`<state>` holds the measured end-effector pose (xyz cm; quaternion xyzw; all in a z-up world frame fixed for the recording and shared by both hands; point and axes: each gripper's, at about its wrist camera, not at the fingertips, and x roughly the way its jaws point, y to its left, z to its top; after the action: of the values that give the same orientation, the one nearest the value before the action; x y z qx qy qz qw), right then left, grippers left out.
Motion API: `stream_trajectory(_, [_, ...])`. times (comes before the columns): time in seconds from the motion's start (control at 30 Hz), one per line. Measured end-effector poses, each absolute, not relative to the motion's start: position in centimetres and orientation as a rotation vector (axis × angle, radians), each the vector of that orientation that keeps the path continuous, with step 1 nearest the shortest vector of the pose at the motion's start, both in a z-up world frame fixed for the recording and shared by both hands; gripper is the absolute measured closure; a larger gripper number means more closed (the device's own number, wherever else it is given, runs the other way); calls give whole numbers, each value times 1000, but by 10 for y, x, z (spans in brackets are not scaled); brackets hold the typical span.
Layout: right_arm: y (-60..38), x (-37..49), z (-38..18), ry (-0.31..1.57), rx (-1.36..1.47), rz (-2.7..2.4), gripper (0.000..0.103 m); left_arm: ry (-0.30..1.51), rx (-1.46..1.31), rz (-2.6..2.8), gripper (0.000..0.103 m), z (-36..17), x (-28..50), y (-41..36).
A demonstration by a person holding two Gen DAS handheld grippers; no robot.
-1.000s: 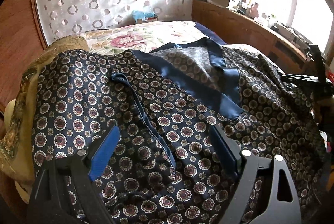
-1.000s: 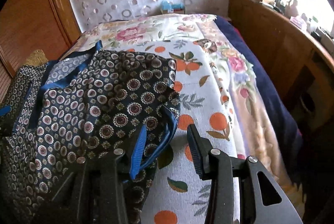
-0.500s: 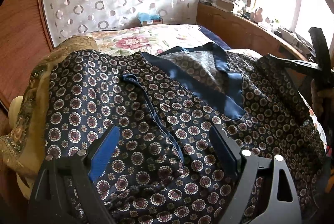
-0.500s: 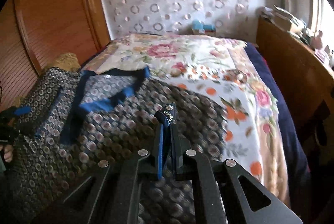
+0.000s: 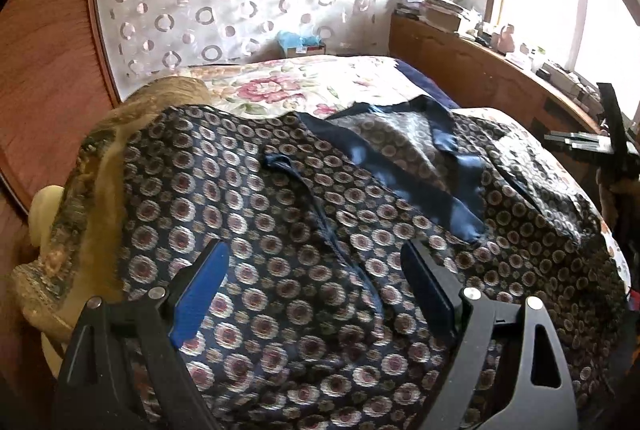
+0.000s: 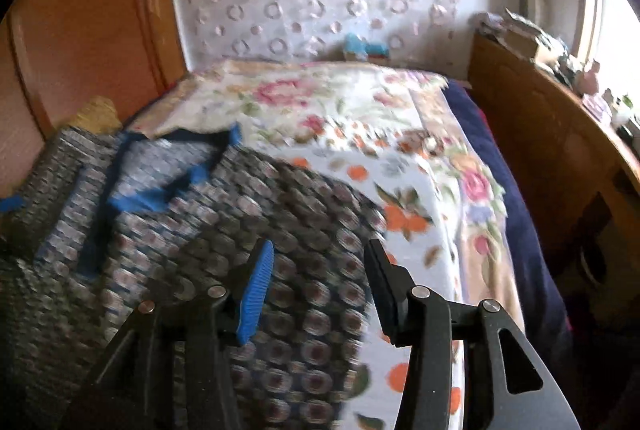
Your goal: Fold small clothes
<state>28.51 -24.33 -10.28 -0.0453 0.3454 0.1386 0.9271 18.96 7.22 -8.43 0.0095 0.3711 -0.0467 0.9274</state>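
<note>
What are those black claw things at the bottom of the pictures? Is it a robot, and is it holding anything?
It's not a robot. A person holds a grabbing tool in each hand, and each tool carries a small camera looking out along its two fingers. One picture comes from the left hand-held gripper, the other from the right hand-held gripper; you can spot the right one at the edge of the left picture. Below them is a bed with a flowery cover. On it lies a dark shirt with round patterns and a blue collar. Neither tool holds anything now. The left one is wide open above the shirt. The right one's jaws have just been opening, with nothing pinched between them.
</note>
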Motion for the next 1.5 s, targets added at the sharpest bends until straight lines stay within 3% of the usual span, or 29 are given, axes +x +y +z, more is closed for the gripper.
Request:
stream_trajectory(0.43, [-247, 307, -127, 760, -94, 226, 54, 726, -12, 35, 15, -61, 212, 146])
stream_trajectory(0.57, [-248, 307, -123, 762, -93, 228, 54, 744, -17, 47, 24, -61, 229, 164])
stream_trajectory(0.63, [-248, 307, -124, 762, -92, 224, 54, 749, -24, 43, 38, -62, 235, 169])
stream_trajectory(0.7, [-248, 308, -126, 762, -93, 221, 54, 776, -33, 55, 45, -66, 246, 177])
stream_trajectory(1.2, [-249, 308, -127, 759, -97, 224, 53, 853, -77, 57, 47, -81, 283, 195])
stream_trajectory(1.33, [-249, 308, -128, 759, -98, 224, 53, 848, -120, 14, 66, -80, 282, 195])
stream_trajectory(1.5, [-250, 311, -128, 760, -93, 243, 53, 850, -131, -15, 68, -79, 279, 191])
